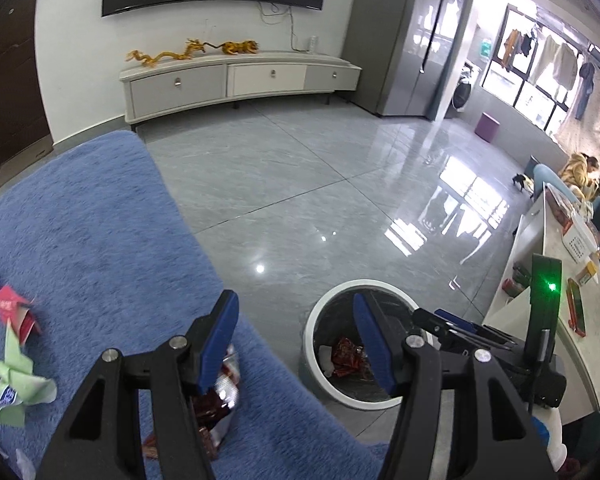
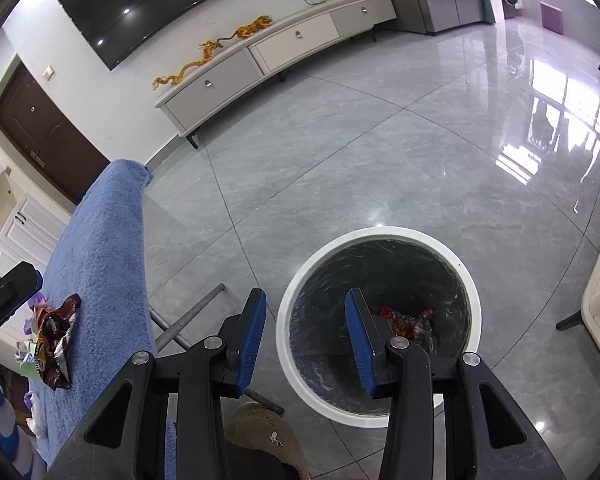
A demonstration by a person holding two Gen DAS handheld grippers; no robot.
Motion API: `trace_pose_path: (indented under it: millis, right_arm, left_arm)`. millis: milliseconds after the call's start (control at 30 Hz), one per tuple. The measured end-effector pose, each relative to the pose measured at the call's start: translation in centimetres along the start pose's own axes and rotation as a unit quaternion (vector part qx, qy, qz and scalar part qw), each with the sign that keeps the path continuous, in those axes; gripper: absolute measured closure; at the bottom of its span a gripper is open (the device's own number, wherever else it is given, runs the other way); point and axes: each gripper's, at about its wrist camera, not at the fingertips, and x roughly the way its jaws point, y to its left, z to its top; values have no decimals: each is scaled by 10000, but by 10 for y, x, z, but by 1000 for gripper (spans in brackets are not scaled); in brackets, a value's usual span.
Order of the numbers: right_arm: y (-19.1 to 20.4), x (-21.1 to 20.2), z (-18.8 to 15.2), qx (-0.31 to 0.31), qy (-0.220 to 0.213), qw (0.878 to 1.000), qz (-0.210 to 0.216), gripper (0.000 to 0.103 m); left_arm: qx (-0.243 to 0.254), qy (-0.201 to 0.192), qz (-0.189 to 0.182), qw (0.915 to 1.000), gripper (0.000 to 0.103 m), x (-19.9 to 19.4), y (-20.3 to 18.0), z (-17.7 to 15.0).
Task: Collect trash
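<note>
right now my right gripper (image 2: 305, 342) hangs over the white bin (image 2: 474, 312) with its blue fingers wide apart and nothing between them, and red wrappers (image 2: 404, 322) lie in the bottom. my left gripper (image 1: 294, 344) is spread just as wide, empty, straddling the edge of the blue fleece worktop (image 1: 92, 232) and the bin's near rim. as i judge it, the next piece is the brown foil wrapper (image 1: 216, 400) lying at that edge, right under my left-hand finger; the pink wrapper (image 1: 14, 312) and green paper (image 1: 20, 380) sit further in. i'd come down square on the foil, pinch the crumpled middle rather than a loose flap, and avoid snagging the pile. between worktop edge and bin is only a short stretch of bare grey floor (image 1: 320, 180), so the carry is brief; i'd lift clear of the rim first and keep the two grippers apart.
</note>
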Motion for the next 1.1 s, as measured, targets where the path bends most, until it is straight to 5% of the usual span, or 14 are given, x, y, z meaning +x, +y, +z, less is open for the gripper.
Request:
trace_pose_path:
  millis: [900, 1100]
  right_arm:
    - [89, -76, -9, -1027, -516, 9933, -92, 62]
    - [115, -88, -12, -1278, -578, 9900, -153, 62]
  left_arm:
    - [-426, -737, -139, 9963, 45, -92, 45, -28]
    - [-489, -1229, -140, 9911, 45, -115, 58, -39]
